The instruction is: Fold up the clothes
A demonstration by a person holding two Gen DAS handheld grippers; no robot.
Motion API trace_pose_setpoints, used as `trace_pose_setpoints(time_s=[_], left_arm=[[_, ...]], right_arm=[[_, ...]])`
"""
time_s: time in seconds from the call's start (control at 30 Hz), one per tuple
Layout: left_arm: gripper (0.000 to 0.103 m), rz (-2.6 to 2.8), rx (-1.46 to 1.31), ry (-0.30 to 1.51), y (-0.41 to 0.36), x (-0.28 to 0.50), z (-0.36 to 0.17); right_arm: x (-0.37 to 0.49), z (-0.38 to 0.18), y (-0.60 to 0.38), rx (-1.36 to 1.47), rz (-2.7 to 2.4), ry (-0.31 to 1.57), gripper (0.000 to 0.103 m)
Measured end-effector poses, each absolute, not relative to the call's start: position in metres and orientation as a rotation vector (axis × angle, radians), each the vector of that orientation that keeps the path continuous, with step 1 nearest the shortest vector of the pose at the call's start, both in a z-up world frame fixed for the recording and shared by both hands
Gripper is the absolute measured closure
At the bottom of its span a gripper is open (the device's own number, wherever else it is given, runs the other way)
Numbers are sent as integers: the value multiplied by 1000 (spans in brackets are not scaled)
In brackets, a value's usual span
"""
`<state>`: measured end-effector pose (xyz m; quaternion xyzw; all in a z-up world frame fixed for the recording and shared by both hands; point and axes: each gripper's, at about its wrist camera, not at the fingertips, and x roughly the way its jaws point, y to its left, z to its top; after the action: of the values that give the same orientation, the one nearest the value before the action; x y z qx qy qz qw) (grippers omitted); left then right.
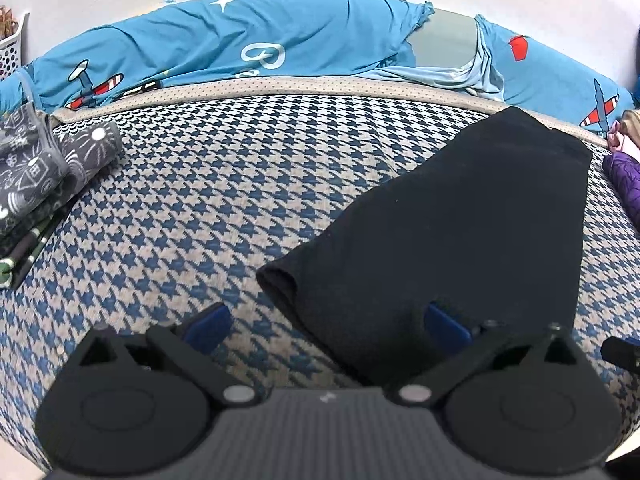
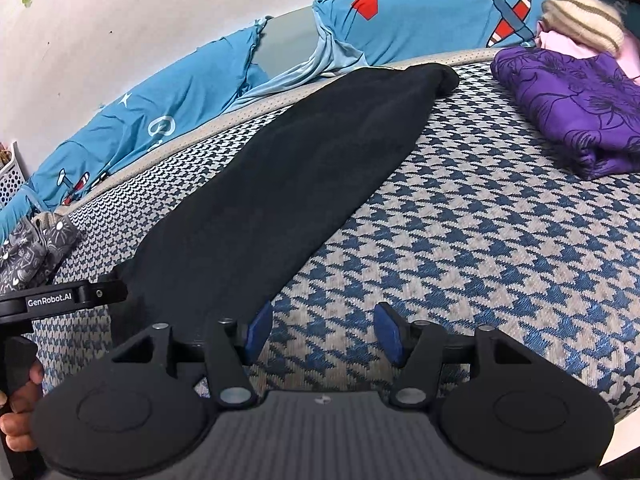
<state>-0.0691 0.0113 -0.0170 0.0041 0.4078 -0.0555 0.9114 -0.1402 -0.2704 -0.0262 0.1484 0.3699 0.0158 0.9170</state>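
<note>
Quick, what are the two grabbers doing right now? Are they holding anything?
Left gripper: open, holding nothing; the black cloth lies between its fingers.
Right gripper: open, holding nothing, over bare bed cover.

Blue-and-beige houndstooth mattress cover [image 1: 208,184] — behind it, blue aeroplane-print sheet [image 1: 224,36], white perforated plastic basket [image 1: 12,46].

A black garment [image 2: 288,168] lies flat on the houndstooth bed cover [image 2: 480,240], folded into a long narrow strip running diagonally from the near edge to the far edge. Its surface is smooth and plain. The near end shows a doubled, rolled edge; the far end tapers to a rounded tip.
</note>
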Motion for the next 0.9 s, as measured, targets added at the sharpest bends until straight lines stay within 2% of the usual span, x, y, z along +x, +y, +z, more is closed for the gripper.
trace_pose_setpoints(time_s=[0.7, 0.9], left_arm=[[0, -87, 1, 859, 17, -77, -22], [0, -85, 5, 859, 18, -77, -22]], right_arm=[[-153, -31, -261, 258, 42, 760, 40], [-158, -32, -257, 228, 55, 760, 35]])
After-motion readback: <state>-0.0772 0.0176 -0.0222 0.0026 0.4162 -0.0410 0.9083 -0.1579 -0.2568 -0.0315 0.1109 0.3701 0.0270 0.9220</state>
